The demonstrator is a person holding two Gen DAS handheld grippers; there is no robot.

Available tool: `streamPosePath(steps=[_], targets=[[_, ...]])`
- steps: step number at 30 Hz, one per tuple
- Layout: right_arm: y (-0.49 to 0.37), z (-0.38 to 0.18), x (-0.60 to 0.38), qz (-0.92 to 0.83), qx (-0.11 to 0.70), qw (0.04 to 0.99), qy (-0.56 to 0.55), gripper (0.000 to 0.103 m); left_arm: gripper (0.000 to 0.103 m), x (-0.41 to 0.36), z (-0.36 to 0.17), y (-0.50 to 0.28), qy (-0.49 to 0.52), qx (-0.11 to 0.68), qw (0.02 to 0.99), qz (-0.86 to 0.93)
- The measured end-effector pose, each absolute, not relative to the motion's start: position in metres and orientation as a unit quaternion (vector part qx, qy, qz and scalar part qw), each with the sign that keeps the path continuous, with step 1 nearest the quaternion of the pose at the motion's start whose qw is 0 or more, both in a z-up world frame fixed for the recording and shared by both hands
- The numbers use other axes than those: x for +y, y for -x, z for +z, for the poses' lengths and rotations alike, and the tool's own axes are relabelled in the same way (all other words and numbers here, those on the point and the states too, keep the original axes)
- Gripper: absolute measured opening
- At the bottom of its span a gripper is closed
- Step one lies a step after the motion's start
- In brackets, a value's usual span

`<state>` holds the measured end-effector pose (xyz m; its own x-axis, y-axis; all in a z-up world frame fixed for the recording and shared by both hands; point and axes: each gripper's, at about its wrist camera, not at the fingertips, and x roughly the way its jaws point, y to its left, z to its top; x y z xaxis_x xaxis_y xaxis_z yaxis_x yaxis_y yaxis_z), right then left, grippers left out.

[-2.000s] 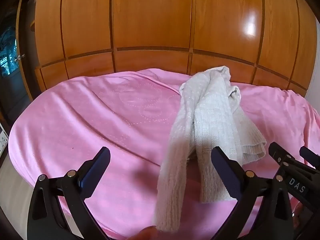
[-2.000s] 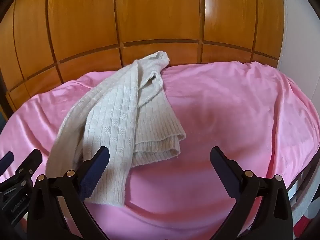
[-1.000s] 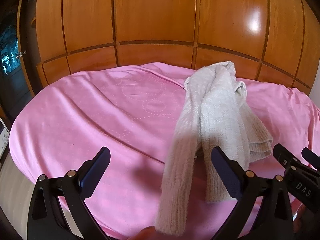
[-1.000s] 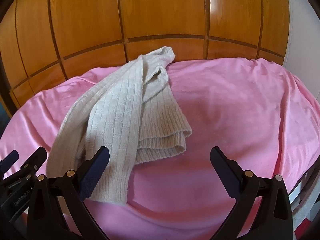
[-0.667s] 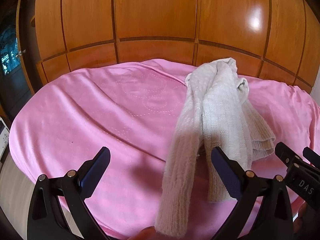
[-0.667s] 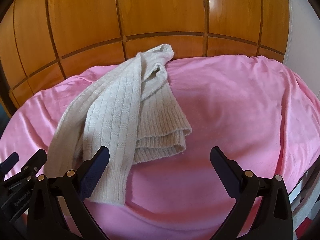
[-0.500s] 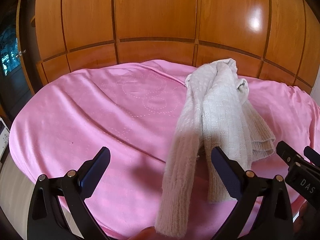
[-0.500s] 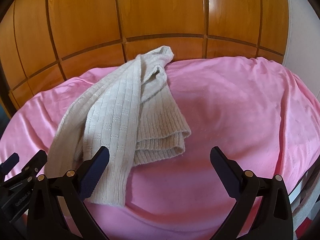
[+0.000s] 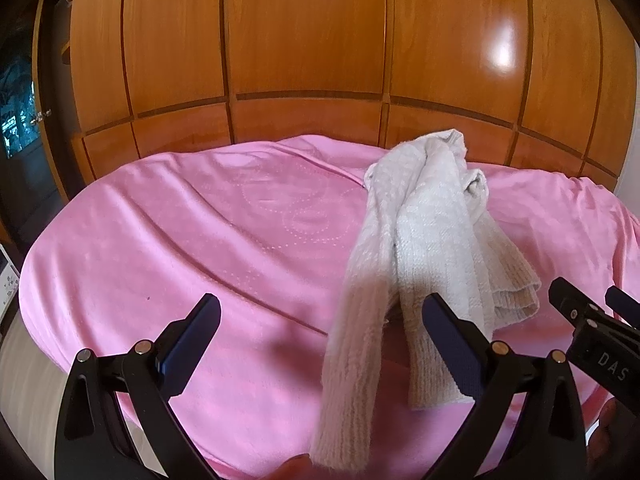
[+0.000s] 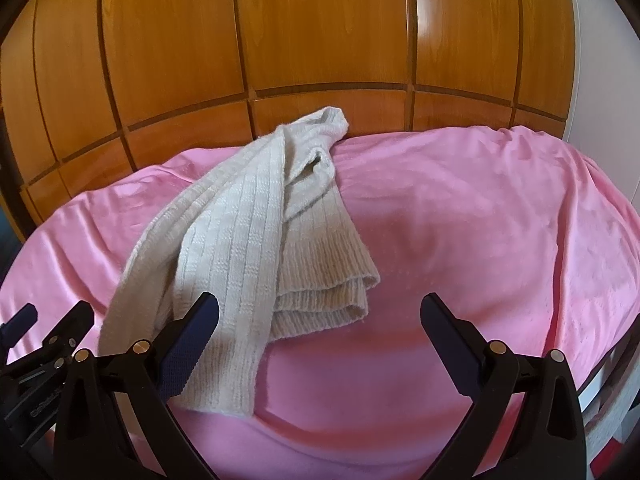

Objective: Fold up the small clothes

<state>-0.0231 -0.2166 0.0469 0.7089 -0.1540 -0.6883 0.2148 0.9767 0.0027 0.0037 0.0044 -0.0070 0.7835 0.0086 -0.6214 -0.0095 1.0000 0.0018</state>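
A cream ribbed knit garment (image 9: pixel 424 240) lies bunched in a long heap on the pink bedspread (image 9: pixel 200 240), two long ends trailing toward me. It also shows in the right wrist view (image 10: pixel 248 240), left of centre. My left gripper (image 9: pixel 320 328) is open and empty, held above the near edge of the bed, its right finger in front of the garment's near end. My right gripper (image 10: pixel 320 320) is open and empty, its left finger over the garment's near end. Each gripper shows at the edge of the other's view.
The pink bedspread (image 10: pixel 480 240) covers the whole bed. A wooden panelled wardrobe (image 9: pixel 304 40) stands right behind the bed. A dark doorway (image 9: pixel 20 120) is at far left. A white wall (image 10: pixel 600 60) is at right.
Both views have shifted only slightly; the garment sits a touch lower in the frames. Both grippers stay open and nothing has been grasped.
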Motion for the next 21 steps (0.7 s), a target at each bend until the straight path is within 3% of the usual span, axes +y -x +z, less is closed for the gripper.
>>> streamPosePath(steps=[21], targets=[[0.0198,0.0417,-0.2191,-0.081,0.381,0.920,-0.053,0.100,0.100,0.0081,-0.0129,-0.0114,0.009,0.347,0.938,0.005]])
